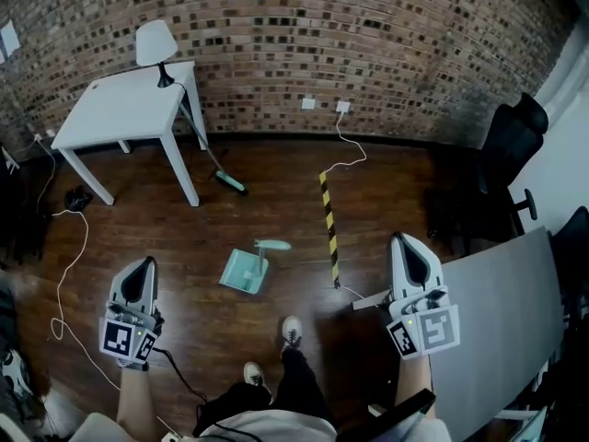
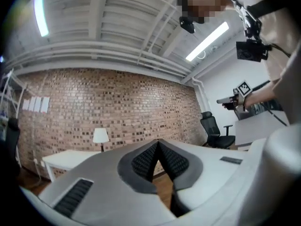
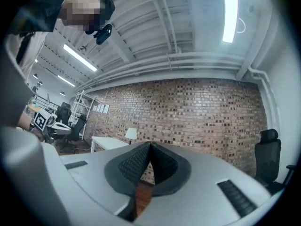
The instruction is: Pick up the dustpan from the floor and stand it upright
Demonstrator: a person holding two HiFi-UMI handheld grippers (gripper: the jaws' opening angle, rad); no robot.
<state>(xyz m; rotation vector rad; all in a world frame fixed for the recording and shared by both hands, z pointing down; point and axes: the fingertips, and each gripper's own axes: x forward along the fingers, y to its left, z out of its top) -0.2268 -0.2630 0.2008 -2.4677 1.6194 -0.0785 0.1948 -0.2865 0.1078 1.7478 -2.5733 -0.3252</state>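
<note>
A teal dustpan (image 1: 247, 269) stands on the wooden floor in the head view, pan on the boards and its handle up, well ahead of the person's shoes. My left gripper (image 1: 139, 270) is held up at the lower left, shut and holding nothing. My right gripper (image 1: 406, 247) is at the lower right, also shut and holding nothing. Both are far above and to either side of the dustpan. In the left gripper view the fingertips (image 2: 158, 146) meet against the brick wall. In the right gripper view the fingertips (image 3: 150, 148) meet the same way.
A white table (image 1: 129, 109) with a lamp (image 1: 156, 46) stands at the back left, a teal broom (image 1: 221, 168) leaning by it. A yellow-black striped strip (image 1: 328, 219) lies on the floor. A grey desk (image 1: 506, 311) and black chairs (image 1: 511, 145) are at the right. Cables (image 1: 64, 274) trail at left.
</note>
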